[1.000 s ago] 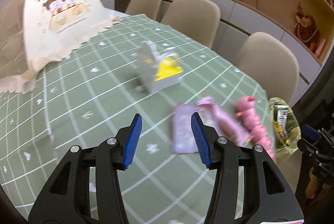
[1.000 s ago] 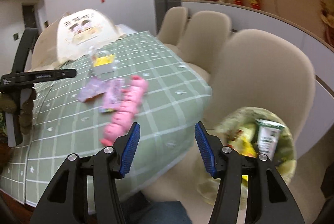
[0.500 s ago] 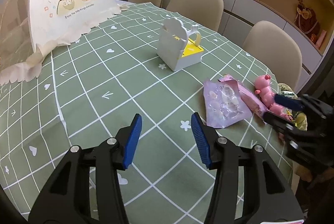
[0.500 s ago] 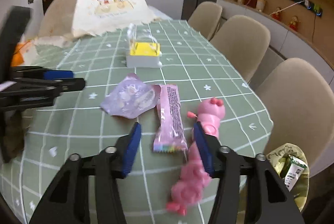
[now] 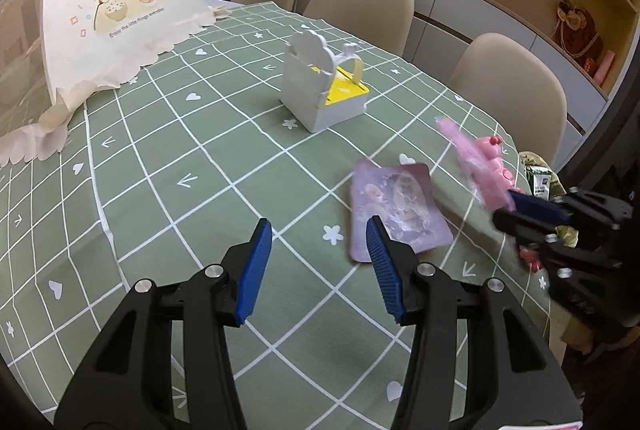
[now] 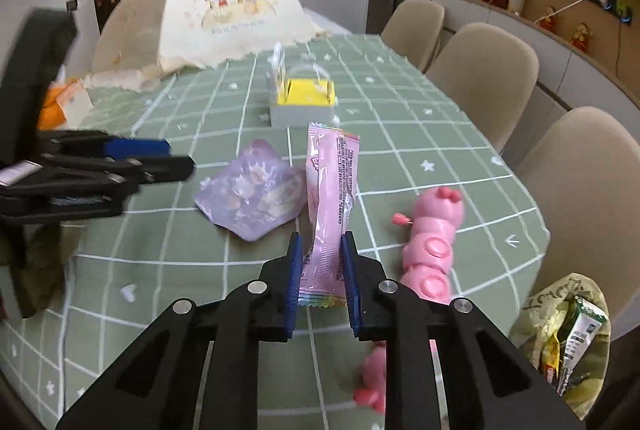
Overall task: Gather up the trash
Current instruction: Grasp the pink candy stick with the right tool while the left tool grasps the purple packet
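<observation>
A long pink snack wrapper [image 6: 332, 197] stands tilted up off the green checked tablecloth [image 6: 192, 270], its lower end between the blue pads of my right gripper [image 6: 320, 270]. The jaws are closing and pinch it. In the left wrist view the same wrapper [image 5: 466, 153] hangs raised at the right gripper [image 5: 532, 209]. A crumpled purple wrapper [image 5: 396, 205] lies flat on the cloth just beyond the right fingertip of my left gripper [image 5: 318, 266], which is open with nothing in it. A translucent trash bag [image 6: 560, 314] with packets inside hangs off the table's right edge.
A pink caterpillar toy [image 6: 432, 230] lies right of the pink wrapper near the table edge. A white and yellow toy box [image 5: 320, 89] stands mid-table. A cartoon-printed food cover [image 5: 112, 17] sits at the far left. Beige chairs [image 5: 508, 85] line the far side.
My right gripper swung from the trash bag back over the table and narrowed its jaws onto the pink wrapper, which now tilts up off the cloth. The left gripper stays about where it was, still open.
</observation>
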The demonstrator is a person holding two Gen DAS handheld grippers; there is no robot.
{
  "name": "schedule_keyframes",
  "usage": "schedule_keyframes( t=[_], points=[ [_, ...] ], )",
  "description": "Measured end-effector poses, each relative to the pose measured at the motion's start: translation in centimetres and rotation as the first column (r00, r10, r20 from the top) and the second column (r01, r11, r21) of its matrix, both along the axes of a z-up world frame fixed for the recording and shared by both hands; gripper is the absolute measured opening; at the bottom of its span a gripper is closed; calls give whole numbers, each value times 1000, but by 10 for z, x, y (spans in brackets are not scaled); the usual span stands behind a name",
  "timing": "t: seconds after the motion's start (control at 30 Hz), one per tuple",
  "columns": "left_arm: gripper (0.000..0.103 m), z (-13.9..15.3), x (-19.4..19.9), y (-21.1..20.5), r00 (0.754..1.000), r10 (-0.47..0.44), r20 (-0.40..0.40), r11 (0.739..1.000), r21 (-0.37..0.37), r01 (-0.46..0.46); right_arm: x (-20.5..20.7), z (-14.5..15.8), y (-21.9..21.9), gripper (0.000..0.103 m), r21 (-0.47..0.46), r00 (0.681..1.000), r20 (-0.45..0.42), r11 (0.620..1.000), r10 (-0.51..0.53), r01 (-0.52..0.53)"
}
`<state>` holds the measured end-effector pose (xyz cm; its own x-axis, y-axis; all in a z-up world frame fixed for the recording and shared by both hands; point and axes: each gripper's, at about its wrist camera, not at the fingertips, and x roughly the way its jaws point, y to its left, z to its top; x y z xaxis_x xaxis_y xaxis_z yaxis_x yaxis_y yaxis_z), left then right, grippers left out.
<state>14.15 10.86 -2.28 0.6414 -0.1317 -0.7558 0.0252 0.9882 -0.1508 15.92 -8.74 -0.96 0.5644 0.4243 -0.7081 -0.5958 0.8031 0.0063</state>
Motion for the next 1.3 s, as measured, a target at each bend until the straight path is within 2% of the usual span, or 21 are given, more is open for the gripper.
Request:
schedule_keyframes(
  t=[0.1, 0.23, 0.5, 0.67, 0.97, 1.07, 1.13, 1.2, 1.3],
  points=[
    [47, 1, 0, -4, 1000, -28, 2, 1000, -1, 28, -10, 11, -14, 20, 23, 999, 31, 1000, -17, 16],
    [47, 1, 8, -8, 994, -106, 1, 994, -41, 106, -23, 17, -31, 20, 34, 998, 53, 999, -38, 36],
    [47, -10, 45, -22, 988, -154, -28, 986, 63, 155, -36, 11, -59, 20, 52, 996, 45, 995, -83, 81],
    [47, -16, 60, -33, 985, -165, -55, 984, 64, 168, -40, 7, -72, 20, 58, 994, 37, 993, -104, 101],
    [45, -17, 49, -50, 980, -189, -67, 980, 54, 193, -39, -1, -78, 20, 71, 994, 8, 992, -108, 107],
    [43, -19, 45, -60, 975, -211, -63, 970, 109, 217, -39, -3, -74, 20, 69, 995, 3, 993, -98, 97],
    [36, -19, 44, -63, 974, -218, -64, 967, 121, 224, -39, -4, -73, 20, 68, 995, 2, 993, -96, 95],
    [14, -18, 45, -62, 975, -213, -68, 968, 117, 220, -40, -4, -75, 20, 77, 995, -3, 992, -99, 99],
    [8, -15, 42, -58, 977, -206, -61, 974, 81, 211, -40, -4, -80, 20, 95, 994, -19, 990, -104, 106]
  ],
)
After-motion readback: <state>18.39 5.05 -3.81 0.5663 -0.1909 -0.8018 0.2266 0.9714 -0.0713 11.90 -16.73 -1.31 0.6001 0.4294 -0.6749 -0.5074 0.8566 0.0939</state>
